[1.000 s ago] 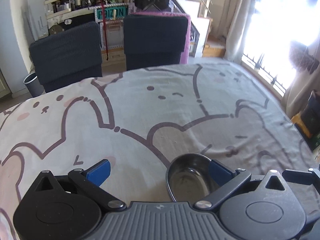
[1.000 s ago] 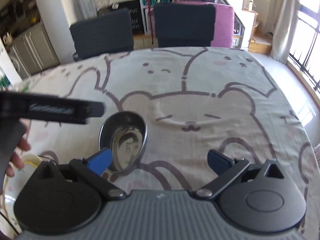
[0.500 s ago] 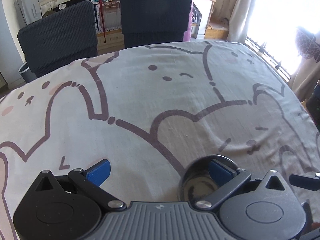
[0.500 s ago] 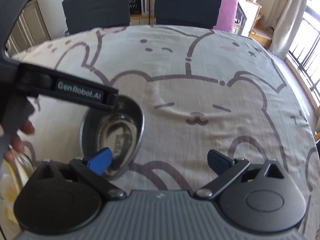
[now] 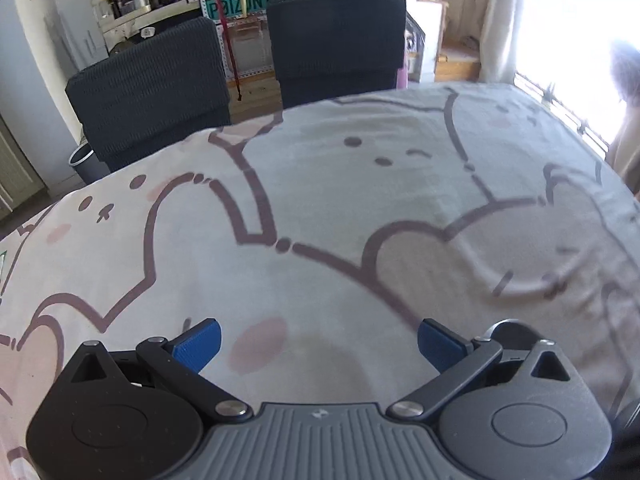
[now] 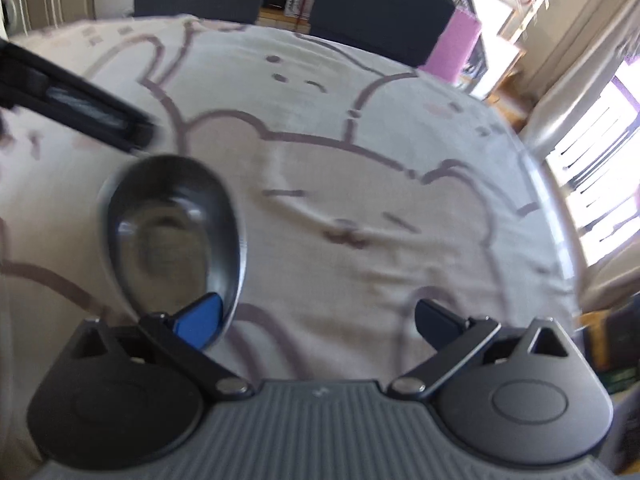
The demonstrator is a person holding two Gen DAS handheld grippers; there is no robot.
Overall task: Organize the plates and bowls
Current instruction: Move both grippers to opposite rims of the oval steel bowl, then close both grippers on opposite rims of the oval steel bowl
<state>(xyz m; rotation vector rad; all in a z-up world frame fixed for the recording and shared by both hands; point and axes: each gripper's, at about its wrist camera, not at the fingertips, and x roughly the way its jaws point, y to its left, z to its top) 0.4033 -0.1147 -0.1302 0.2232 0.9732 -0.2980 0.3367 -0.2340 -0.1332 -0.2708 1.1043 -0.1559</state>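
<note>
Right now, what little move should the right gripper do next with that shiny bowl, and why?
Probably slide the right hand-held gripper a little to its left and forward, so the metal bowl's rim sits between the fingers. At present the jaws are open and only the left finger overlaps the bowl's near edge, so closing would likely catch nothing. The left hand-held gripper is open too, holding nothing.

A pale grey-and-beige tablecloth (image 5: 320, 184) printed with brown-outlined cartoon bears and pink cheek spots carries a shiny silver steel bowl (image 6: 172, 236) at near left, the gripper fingertips (image 5: 198, 344) are bright blue on black arms, and two dark navy ribbed chairs (image 5: 148, 92) stand far, one backed in magenta.
</note>
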